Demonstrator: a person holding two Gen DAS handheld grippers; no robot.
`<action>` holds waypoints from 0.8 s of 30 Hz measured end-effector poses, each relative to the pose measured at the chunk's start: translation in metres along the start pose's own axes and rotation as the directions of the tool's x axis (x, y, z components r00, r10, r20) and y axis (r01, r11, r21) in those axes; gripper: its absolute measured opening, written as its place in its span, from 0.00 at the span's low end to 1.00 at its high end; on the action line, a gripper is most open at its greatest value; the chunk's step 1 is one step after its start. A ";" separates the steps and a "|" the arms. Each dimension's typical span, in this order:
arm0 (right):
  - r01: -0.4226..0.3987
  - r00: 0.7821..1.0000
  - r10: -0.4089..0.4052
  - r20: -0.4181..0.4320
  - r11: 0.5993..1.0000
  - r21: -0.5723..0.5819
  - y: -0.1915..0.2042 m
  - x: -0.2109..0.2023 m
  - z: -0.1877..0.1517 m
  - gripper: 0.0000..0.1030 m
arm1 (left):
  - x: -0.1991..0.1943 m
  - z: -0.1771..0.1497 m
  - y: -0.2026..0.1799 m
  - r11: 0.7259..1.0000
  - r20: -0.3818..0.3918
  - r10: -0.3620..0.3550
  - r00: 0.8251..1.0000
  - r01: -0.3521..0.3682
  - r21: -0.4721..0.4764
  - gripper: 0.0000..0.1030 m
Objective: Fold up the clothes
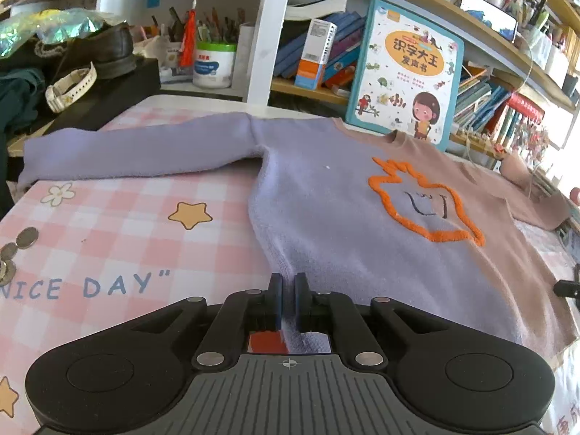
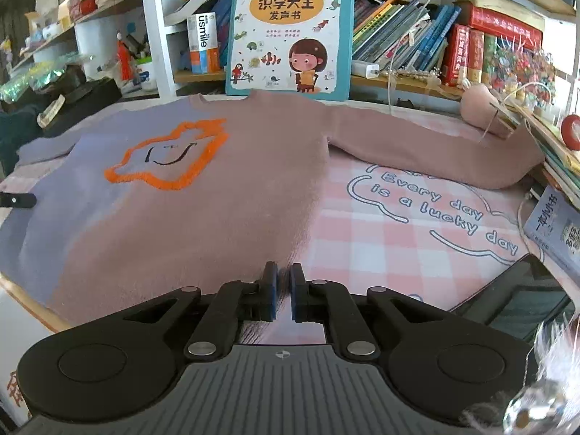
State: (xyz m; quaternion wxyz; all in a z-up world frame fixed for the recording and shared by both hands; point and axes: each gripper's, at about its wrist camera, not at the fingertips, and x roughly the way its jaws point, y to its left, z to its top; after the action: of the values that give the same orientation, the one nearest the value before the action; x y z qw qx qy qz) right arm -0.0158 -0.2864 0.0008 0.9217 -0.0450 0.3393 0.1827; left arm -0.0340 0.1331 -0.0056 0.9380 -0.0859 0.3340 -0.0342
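The fuzzy lilac-and-mauve sweater with the orange outline motif [image 1: 362, 224] lay flat, sleeves spread, on the pink checked worktop [image 1: 127, 217], no fold made, while the left tool [image 1: 288, 299] and right tool [image 2: 284, 291] each pinched its hem at six o'clock.

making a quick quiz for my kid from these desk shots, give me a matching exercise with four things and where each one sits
Things:
1. lilac left sleeve of the two-tone knit sweater
2. dusty-pink right sleeve of the same sweater
3. teal-edged children's picture book with a cartoon girl
4. silver coins

Places:
A. propped upright behind the sweater's collar
B. stretched toward the black box with the white watch
C. on the pink checked mat near the words NICE DAY
D. stretched toward the stacked books by the window

Pairs: 1-B, 2-D, 3-A, 4-C
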 end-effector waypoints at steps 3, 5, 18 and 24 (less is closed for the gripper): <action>0.005 1.000 -0.005 0.000 1.000 -0.008 0.001 0.000 0.000 0.06 | 0.001 0.001 -0.002 1.000 0.002 0.012 1.000 -0.012 0.027 0.06; 0.002 1.000 -0.002 0.002 1.000 -0.004 0.002 0.000 0.000 0.06 | 0.002 0.003 -0.002 0.999 0.003 0.019 1.000 -0.019 0.034 0.06; -0.008 1.000 0.008 0.019 1.000 -0.004 0.003 0.002 -0.003 0.08 | 0.005 0.004 -0.004 0.998 0.013 0.046 0.999 -0.046 0.041 0.07; 0.016 1.000 -0.015 0.027 0.999 -0.030 0.006 0.000 -0.004 0.16 | -0.004 0.001 -0.016 0.988 0.047 0.100 0.994 -0.104 0.110 0.14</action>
State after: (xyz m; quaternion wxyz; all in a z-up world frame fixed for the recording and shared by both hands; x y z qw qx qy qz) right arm -0.0202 -0.2812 -0.0018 0.9268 -0.0591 0.3237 0.1812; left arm -0.0366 0.1180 0.0005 0.9486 -0.0167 0.3160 -0.0031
